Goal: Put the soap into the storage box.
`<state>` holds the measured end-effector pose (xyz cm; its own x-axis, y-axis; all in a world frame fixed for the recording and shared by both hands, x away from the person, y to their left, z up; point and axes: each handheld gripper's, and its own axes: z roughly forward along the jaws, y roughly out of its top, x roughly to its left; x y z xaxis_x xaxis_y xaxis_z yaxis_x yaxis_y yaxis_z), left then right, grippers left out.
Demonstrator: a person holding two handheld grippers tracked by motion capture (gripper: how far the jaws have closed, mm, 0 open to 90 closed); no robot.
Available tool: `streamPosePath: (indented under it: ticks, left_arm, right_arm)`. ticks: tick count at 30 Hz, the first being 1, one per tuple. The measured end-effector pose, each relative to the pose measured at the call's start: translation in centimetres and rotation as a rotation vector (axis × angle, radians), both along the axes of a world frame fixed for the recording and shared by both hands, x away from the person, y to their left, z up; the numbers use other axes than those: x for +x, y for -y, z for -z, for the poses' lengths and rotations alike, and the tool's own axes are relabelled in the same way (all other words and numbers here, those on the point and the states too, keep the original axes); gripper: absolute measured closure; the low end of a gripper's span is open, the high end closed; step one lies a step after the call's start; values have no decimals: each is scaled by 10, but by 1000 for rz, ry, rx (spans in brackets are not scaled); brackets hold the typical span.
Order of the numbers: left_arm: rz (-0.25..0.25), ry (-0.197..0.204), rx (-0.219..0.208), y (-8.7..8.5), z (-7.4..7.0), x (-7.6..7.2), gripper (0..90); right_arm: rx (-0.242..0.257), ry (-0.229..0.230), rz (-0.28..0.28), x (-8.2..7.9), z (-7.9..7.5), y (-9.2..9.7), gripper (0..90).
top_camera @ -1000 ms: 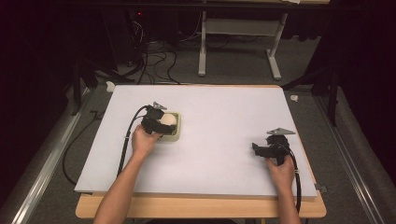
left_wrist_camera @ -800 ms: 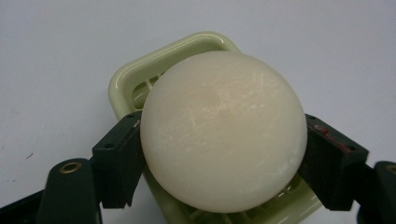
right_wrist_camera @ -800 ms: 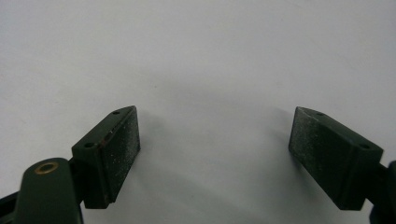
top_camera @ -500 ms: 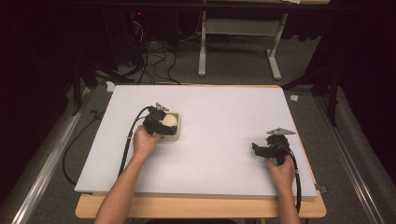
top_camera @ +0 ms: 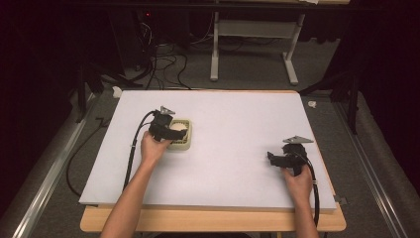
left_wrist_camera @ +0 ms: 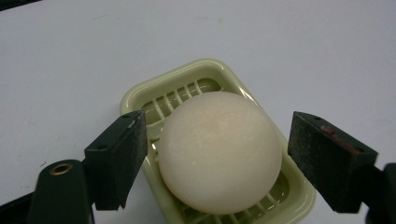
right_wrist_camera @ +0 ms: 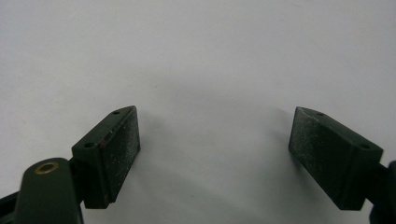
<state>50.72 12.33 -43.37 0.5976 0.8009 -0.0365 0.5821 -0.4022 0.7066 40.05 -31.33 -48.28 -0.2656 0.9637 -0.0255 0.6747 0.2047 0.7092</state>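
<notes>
Straddling the soap [left_wrist_camera: 219, 151] in its dish [left_wrist_camera: 205, 79], the left tool [left_wrist_camera: 217, 161] is spread, ungripped. Next: close squarely. Right tool [right_wrist_camera: 215, 154], spread, idles at 4 o'clock on the surface [top_camera: 237, 129].

Gripper [left_wrist_camera: 215, 158]: 2 black jaws wide apart, 1 each side of soap, gaps both sides, no contact.
Soap [left_wrist_camera: 220, 150]: round, cream, lies in dish, btwn jaws.
Dish [left_wrist_camera: 140, 95]: pale green, slotted base, rounded corners, on table.
Table [left_wrist_camera: 280, 42]: white, bare around dish.
</notes>
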Motion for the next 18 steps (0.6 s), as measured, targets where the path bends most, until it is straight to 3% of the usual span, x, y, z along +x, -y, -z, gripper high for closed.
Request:
streamPosePath:
  ticks: [18]
  left_arm:
    - [3,34,-25,-13,-18,-15,203]
  right_arm:
    - [0,0,0,0,0,0,168]
